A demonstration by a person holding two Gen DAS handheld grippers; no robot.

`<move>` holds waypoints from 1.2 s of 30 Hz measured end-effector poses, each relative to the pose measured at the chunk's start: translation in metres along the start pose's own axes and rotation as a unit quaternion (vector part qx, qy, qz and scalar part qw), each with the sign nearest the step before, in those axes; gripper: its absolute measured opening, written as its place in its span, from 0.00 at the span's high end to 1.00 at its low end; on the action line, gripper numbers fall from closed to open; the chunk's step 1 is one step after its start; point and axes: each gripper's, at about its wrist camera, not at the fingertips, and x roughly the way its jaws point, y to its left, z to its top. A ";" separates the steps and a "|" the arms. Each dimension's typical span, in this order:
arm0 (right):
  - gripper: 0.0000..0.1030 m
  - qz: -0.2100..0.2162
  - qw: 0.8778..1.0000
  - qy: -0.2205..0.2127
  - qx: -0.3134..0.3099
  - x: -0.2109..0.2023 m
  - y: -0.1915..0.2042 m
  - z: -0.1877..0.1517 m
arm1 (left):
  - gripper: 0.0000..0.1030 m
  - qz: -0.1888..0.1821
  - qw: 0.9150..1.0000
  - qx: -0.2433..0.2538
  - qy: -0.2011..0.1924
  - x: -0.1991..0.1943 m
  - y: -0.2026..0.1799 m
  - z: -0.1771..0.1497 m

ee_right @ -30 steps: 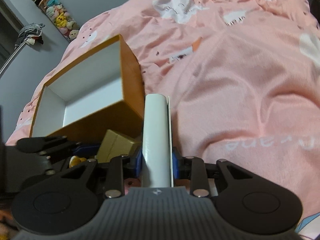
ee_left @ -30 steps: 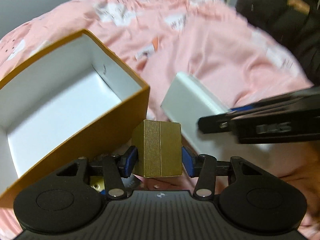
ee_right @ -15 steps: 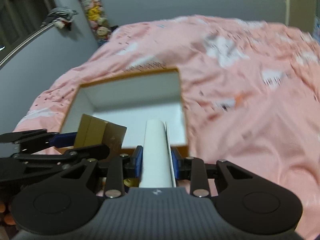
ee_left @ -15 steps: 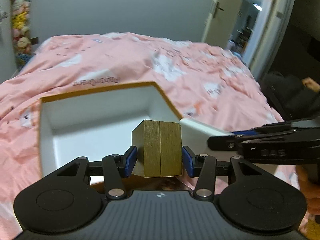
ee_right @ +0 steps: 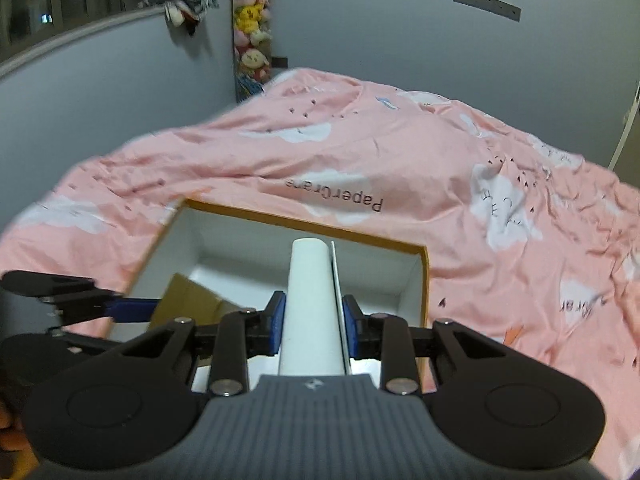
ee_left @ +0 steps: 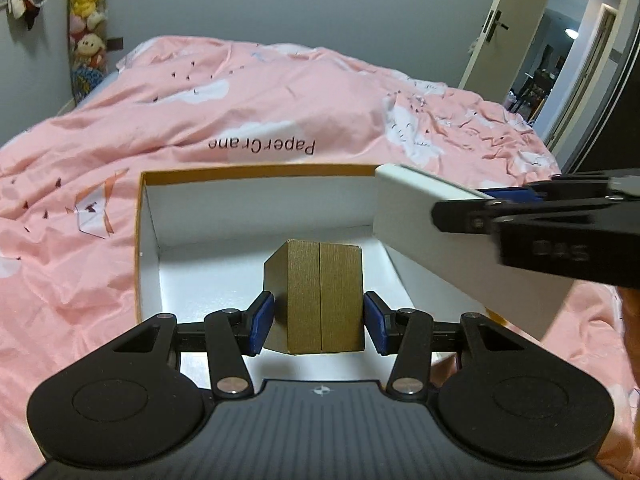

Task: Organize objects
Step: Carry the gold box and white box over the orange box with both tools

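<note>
The gold box (ee_left: 322,298) and the white box (ee_right: 314,312) are held tight by the fingers over the open orange box (ee_left: 256,200) on the bed (ee_left: 280,92), so its wall could be bumped.

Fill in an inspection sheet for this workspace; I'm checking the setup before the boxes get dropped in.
Surface: bed under a wrinkled pink duvet printed with white clouds and "PaperCrane".
Job's things: open orange box with white lining lies on the duvet; gold box and white box are both held over it.
Clutter: nothing seen inside the orange box.
Grippers: left gripper is shut on the gold box; right gripper is shut on the white box.
Cables: nothing seen.
Surroundings: grey wall, hanging column of plush toys, clothing on a wall hook, open door at the right.
</note>
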 end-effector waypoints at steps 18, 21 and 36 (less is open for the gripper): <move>0.69 -0.163 0.964 0.117 -0.173 0.141 0.007 -0.042 | 0.46 0.015 0.999 -0.007 0.040 0.057 0.020 0.002; 0.67 -0.172 0.956 0.138 -0.195 0.149 0.013 -0.050 | 0.46 0.013 0.999 -0.005 0.043 0.058 0.019 0.002; 0.62 -0.014 0.976 0.214 -0.039 0.140 -0.030 -0.042 | 0.46 0.007 0.998 -0.020 0.053 0.061 0.025 0.000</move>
